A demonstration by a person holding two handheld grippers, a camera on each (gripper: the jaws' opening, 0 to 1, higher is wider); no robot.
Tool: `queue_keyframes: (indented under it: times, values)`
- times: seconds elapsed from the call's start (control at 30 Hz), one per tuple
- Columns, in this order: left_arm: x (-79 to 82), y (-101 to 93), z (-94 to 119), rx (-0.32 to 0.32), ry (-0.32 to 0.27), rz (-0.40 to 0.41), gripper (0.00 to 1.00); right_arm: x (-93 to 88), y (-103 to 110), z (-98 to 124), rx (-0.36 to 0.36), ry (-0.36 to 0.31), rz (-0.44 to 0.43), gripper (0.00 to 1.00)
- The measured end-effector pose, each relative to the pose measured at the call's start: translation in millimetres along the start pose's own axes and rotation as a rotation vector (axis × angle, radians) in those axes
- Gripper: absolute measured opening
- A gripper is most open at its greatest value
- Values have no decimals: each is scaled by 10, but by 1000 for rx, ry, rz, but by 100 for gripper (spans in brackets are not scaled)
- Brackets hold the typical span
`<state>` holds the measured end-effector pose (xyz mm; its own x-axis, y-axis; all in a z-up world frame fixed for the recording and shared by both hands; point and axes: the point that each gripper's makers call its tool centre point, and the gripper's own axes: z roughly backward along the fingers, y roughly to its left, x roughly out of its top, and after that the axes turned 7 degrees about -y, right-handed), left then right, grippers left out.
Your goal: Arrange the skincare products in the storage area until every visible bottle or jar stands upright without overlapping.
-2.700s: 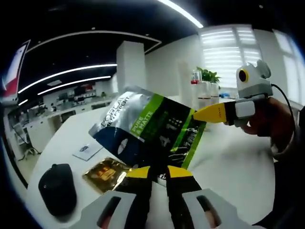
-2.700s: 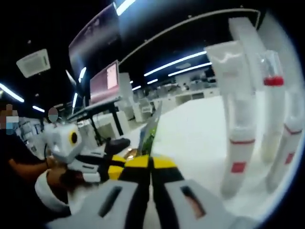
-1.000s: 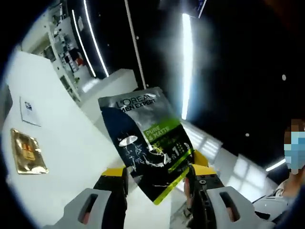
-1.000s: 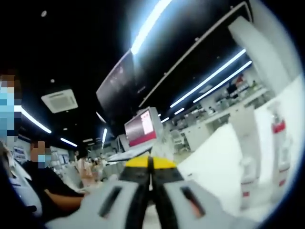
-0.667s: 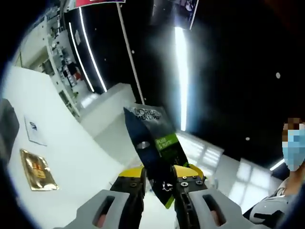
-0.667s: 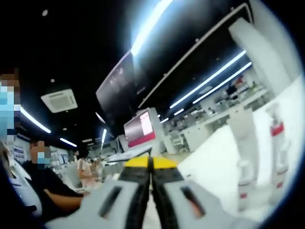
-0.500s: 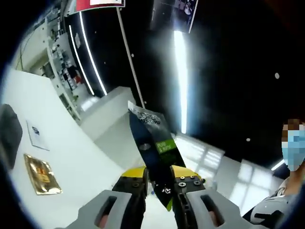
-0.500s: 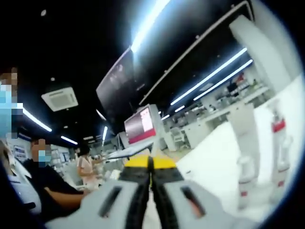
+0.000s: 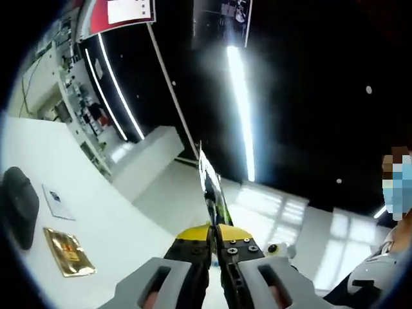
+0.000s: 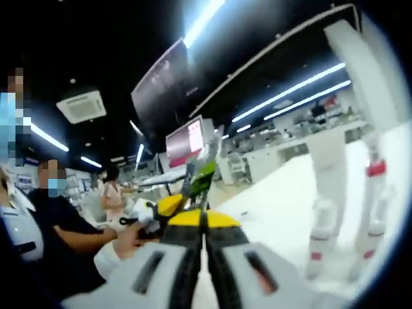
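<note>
Since earlier: sachet (image 9: pixel 211 187) turned edge-on | left gripper (image 9: pixel 213 233) clamps its lower edge, lifting it off table (image 9: pixel 77 212) | right gripper (image 10: pixel 203 222) closed, empty | bottles (image 10: pixel 370 206) upright.

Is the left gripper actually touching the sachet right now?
Touching. The left gripper view shows the left gripper closed on the sachet, which rises edge-on from between its jaws.

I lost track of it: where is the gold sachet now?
In the left gripper view the gold sachet lies flat on the white table, lower left, beside the dark pouch and a small card.
</note>
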<state>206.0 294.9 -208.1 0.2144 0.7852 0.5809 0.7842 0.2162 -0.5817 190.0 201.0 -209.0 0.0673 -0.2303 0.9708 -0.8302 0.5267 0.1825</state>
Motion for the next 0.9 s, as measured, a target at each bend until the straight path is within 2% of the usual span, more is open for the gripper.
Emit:
queue_keyframes:
  times: [0.2, 0.27, 0.37, 0.57, 0.7, 0.8, 0.83, 0.9]
  values:
    - [-3, -20, 22, -20, 9, 24, 1, -59, 45, 21, 24, 11, 1, 0]
    - [-7, -56, 36, -41, 12, -3, 1, -98, 60, 26, 28, 27, 15, 0]
    - [-36, -62, 39, -35, 22, -22, 1, -168, 66, 35, 31, 56, 30, 0]
    - [-72, -76, 22, -27, 56, -44, 1, -280, 33, 61, 18, 115, 91, 0]
    - [-94, -53, -10, -15, 107, -70, 1, -315, 17, 93, 11, 127, 92, 0]
    - [-159, 48, -12, 31, 173, -140, 1, -340, -21, 133, -8, 135, 105, 0]
    - [-193, 101, -2, 64, 207, -187, 1, -350, -39, 148, -16, 139, 123, 0]
    - [-242, 189, -2, 108, 265, -335, 1, -371, -74, 165, -36, 148, 141, 0]
